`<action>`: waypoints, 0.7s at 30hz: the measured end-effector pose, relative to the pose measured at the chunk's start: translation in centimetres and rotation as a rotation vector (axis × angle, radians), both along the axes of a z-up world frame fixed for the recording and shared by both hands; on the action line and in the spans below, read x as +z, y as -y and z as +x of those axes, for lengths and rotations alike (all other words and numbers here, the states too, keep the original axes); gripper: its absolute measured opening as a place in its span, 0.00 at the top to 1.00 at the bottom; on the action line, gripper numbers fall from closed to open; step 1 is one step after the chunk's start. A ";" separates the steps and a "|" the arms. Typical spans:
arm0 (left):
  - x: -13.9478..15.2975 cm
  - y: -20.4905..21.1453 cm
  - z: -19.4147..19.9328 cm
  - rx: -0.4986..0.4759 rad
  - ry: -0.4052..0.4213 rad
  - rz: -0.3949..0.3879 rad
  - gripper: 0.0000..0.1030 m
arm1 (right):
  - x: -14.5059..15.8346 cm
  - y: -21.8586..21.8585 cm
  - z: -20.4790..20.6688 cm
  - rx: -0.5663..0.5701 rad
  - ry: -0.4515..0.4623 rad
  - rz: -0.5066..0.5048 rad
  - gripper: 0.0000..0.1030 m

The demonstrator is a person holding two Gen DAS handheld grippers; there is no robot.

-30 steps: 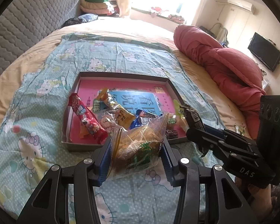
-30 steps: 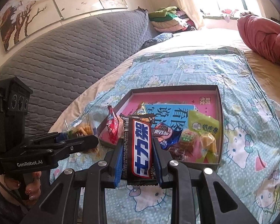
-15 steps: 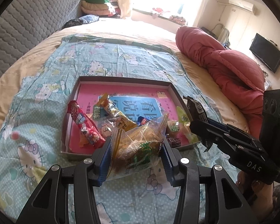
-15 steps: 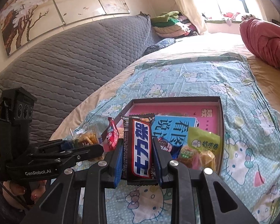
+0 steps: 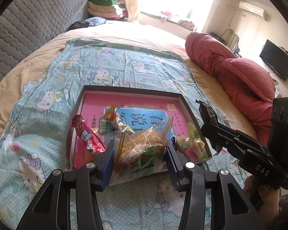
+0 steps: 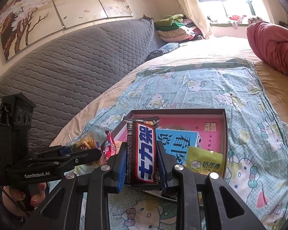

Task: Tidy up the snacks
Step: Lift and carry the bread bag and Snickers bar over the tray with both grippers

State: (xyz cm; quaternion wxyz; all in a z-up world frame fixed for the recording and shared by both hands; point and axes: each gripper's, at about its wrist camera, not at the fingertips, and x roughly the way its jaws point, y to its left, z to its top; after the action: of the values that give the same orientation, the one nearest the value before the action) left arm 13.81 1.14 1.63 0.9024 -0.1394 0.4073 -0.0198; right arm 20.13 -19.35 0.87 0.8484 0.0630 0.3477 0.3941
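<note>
While both grippers hang over the near edge of the bed, each one holds a snack. At the bottom centre of the left wrist view, the left gripper (image 5: pixel 139 159) has its blue-padded jaws closed on a crinkled clear plastic bag of yellowish snacks with a green label (image 5: pixel 142 149), the pads pressing the bag from both sides. Behind the bag lies the shallow dark-rimmed cardboard box with a pink printed floor (image 5: pixel 136 93), set on a light blue cartoon-cat sheet (image 5: pixel 48 99) spread over the bed. Inside the box, at its left side, rests a long red snack packet (image 5: pixel 86 136); a yellow-green pouch (image 5: pixel 194 138) lies at its right side.

At the bottom centre of the right wrist view, the right gripper (image 6: pixel 142 164) has its jaws narrowly clamped on a dark brown chocolate bar with a red, white and blue label (image 6: pixel 145 151), which stands upright between the pads, in front of the box's near left corner. A rolled pink quilt (image 6: pixel 272 46) sits at the upper right of that view, and a grey quilted headboard (image 6: pixel 76 61) fills the left.
</note>
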 end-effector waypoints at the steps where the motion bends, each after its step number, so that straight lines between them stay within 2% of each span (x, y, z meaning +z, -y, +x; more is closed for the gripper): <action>1: 0.0 0.0 0.2 0.000 0.001 -0.001 0.51 | 0.0 0.0 0.1 -0.002 0.002 0.001 0.72; 11: -0.4 -0.4 2.6 0.017 0.001 -0.015 0.52 | -0.2 0.0 1.3 -0.013 0.004 -0.003 0.72; 21: -2.8 0.7 4.2 0.003 -0.051 -0.011 0.51 | -0.9 -0.3 2.5 -0.031 -0.003 -0.030 0.72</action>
State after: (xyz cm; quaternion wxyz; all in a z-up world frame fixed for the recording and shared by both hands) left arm 17.99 0.43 -1.21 0.8910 -0.1453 0.4298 -0.0169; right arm 22.65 -19.03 -0.03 0.8547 0.0561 0.3538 0.3757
